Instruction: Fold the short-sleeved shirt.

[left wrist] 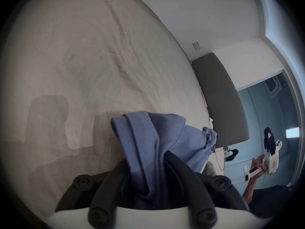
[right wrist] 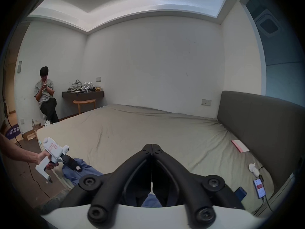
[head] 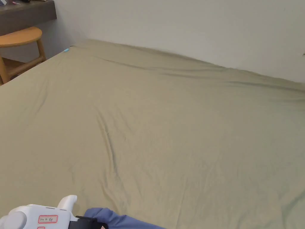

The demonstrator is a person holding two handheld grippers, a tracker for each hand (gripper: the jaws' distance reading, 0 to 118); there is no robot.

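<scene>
The soft, light blue cotton short-sleeved shirt point(left wrist: 165, 143) lies bunched at the olive-sheeted bed's point(head: 166, 119) near edge, clenched in the left gripper point(left wrist: 148, 169). The right gripper point(right wrist: 151, 147) is closed, empty; it should probably take a shoulder seam.

The shirt point(right wrist: 77, 171) lay at the near left edge of the bed point(right wrist: 148, 130), the headboard point(right wrist: 264, 126) to its right, a stool point(right wrist: 84, 104) beyond its far left corner.

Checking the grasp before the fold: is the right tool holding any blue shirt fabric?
No, the right tool has its black jaws shut together on nothing, above the beige bedsheet.
</scene>
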